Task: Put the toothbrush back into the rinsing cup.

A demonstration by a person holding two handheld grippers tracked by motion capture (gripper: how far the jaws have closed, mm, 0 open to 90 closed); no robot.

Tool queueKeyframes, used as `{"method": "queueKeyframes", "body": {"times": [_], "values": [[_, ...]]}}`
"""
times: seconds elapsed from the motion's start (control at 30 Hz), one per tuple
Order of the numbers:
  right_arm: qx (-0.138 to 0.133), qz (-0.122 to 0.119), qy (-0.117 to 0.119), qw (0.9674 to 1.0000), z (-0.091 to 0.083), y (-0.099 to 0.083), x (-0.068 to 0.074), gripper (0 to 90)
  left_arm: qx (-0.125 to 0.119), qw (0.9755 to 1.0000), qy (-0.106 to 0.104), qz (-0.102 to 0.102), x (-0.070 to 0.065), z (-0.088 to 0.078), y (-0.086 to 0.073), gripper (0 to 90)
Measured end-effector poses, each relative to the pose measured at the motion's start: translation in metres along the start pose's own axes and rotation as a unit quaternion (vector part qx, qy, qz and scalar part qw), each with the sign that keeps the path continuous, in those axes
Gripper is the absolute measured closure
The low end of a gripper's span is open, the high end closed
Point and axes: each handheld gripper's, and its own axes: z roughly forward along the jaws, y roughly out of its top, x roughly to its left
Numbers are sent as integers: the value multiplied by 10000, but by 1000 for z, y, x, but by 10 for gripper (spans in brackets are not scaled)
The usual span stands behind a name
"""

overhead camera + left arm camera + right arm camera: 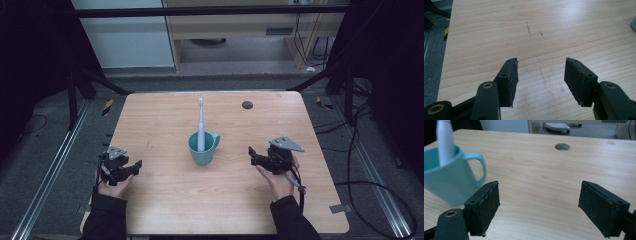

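Right gripper sits right of centre, jaws spread wide, empty, aimed left at the teal mug mid-table. Toothbrush stands upright in the mug, leaning on its rim. Judged light, stiff, slick and tippy; best pinched mid-handle above the rim. Left gripper rests near the left edge, jaws parted, empty.

A light wooden tabletop with a round cable hole stands on grey carpet floor. Dark metal frame bars surround it. Behind stand a white cabinet and a wooden desk; black cables trail at right.
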Motion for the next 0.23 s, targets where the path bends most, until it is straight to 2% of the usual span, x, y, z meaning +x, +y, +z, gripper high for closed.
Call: {"method": "queueKeyframes", "body": {"times": [0.23], "values": [[229,-42,-252,9994,-17,-21,-33,157,48,9999,-104,14,1,3,-2,396]]}}
